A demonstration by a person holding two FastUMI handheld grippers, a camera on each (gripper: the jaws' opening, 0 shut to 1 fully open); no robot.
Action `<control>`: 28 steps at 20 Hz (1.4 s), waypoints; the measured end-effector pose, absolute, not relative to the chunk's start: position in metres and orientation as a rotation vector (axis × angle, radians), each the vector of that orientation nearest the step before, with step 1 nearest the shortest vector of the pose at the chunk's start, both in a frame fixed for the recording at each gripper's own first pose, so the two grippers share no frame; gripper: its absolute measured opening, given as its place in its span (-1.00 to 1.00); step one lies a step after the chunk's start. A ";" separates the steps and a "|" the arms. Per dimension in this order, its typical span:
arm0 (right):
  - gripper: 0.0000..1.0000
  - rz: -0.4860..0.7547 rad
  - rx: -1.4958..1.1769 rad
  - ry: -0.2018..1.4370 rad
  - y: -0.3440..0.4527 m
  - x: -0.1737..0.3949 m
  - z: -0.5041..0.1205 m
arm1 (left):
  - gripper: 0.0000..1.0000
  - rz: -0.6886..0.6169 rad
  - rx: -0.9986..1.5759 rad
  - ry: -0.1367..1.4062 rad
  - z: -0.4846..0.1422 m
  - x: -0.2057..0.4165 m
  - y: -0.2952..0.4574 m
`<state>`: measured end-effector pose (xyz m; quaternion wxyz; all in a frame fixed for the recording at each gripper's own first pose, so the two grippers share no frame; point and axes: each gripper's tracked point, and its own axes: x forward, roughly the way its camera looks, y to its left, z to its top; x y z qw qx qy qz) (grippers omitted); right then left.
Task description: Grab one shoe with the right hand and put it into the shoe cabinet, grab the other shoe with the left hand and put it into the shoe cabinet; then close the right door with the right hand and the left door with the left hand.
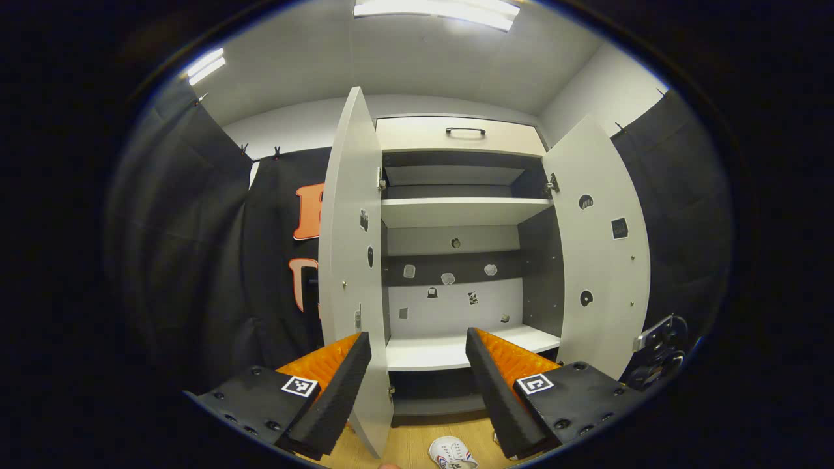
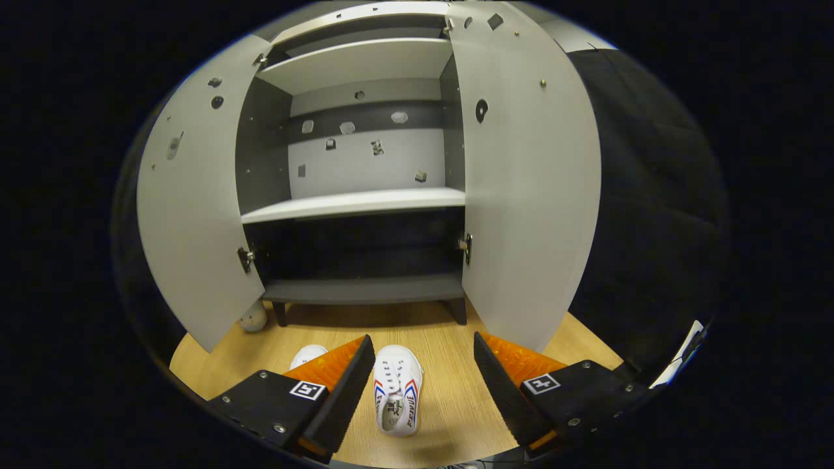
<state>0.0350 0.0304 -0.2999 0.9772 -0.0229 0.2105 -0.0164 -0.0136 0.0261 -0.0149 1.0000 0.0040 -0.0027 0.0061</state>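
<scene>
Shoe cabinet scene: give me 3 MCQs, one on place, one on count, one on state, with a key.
1. Where is the white shoe that shows in full in the right gripper view?
A. On the middle shelf
B. On the wood floor in front of the shoe cabinet
C. In the right tool

2. How many cabinet doors stand open?
A. None
B. One
C. Two

3. The right tool is:
A. Open
B. Shut on a shoe
C. Shut on a door

Key:
1 B: it lies on the floor between the spread fingers, ungripped.
2 C: left door and right door both swing outward.
3 A: fingers stand apart.
</scene>
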 end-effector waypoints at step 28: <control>-0.99 -0.068 0.042 0.838 0.034 0.057 -0.483 | 0.90 0.072 0.044 0.067 -0.044 -0.011 0.051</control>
